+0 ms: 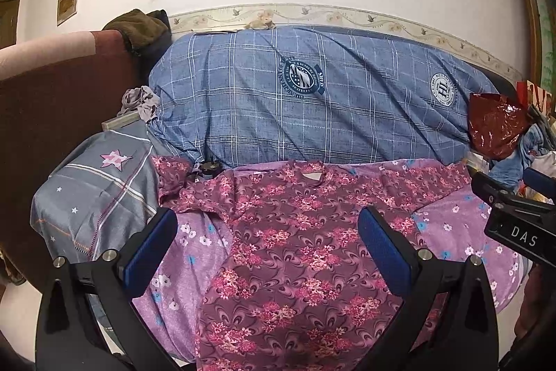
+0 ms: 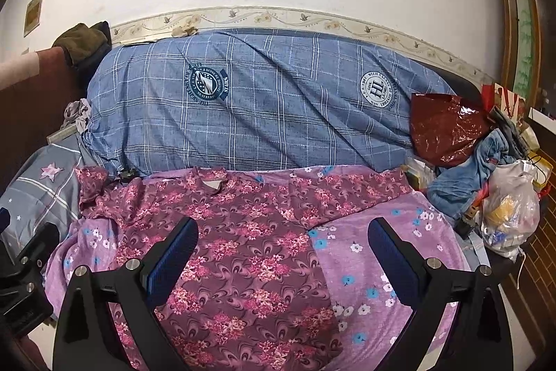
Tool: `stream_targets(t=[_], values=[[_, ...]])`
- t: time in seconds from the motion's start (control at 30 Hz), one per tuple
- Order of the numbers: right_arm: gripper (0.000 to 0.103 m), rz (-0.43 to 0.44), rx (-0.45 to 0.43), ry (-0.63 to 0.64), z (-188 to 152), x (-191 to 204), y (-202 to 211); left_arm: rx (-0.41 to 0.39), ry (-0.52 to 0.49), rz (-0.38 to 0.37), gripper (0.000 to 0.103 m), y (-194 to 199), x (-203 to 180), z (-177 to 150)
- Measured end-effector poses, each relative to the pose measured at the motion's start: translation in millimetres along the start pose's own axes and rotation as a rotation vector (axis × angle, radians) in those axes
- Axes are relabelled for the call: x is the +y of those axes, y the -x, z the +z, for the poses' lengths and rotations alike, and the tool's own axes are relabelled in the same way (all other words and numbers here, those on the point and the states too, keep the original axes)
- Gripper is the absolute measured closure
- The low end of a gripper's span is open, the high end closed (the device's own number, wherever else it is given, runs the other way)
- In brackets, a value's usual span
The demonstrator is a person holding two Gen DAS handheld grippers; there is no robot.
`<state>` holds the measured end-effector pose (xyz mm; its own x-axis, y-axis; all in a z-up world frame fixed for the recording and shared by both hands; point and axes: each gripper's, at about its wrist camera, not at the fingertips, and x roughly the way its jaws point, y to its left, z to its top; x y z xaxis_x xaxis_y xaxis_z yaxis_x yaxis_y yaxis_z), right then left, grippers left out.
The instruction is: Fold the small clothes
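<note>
A maroon shirt with pink flower print (image 1: 295,242) (image 2: 236,246) lies spread flat, collar toward the wall, on a lilac floral bedspread (image 1: 462,232) (image 2: 375,259). Its sleeves reach out to both sides. My left gripper (image 1: 267,239) hovers open above the shirt's middle, blue pads wide apart, nothing between them. My right gripper (image 2: 283,247) is open too, over the shirt's right edge where it meets the bedspread. The right gripper's black body (image 1: 514,214) shows at the right edge of the left wrist view, and the left one's body (image 2: 24,280) at the left edge of the right wrist view.
A long blue checked bolster (image 1: 312,96) (image 2: 250,103) lies along the wall behind the shirt. A grey star-print pillow (image 1: 97,193) sits at left. At right are a red plastic bag (image 2: 444,131), blue jeans (image 2: 469,176) and a clear bag (image 2: 510,211).
</note>
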<state>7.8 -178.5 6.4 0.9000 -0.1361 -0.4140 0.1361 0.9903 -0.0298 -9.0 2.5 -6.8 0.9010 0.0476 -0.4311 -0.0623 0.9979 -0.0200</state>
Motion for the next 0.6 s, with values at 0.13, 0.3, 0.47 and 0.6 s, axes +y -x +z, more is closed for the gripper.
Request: stream_targets(t=[0.13,0.3,0.47,0.6], values=[[0.004,-0.006,-0.001,0.007,-0.2,3.2,-4.2,0.003,-0.006,0.0,0.0,-1.4,-0.2,-0.6],[0.004,-0.007,0.005,0.004,-1.5,3.4,-9.4,0.017,-0.01,0.004,0.0,-8.7,-0.9,-1.0],[0.005,-0.006,0.008,0.003,-0.8,1.9,-12.8,0.029,-0.019,0.021,0.0,-10.7,-9.7,0.9],[0.005,0.0,-0.003,-0.003,0.2,-0.8,-9.7,0.018,-0.03,0.033,0.0,-1.9,-13.9,2.6]])
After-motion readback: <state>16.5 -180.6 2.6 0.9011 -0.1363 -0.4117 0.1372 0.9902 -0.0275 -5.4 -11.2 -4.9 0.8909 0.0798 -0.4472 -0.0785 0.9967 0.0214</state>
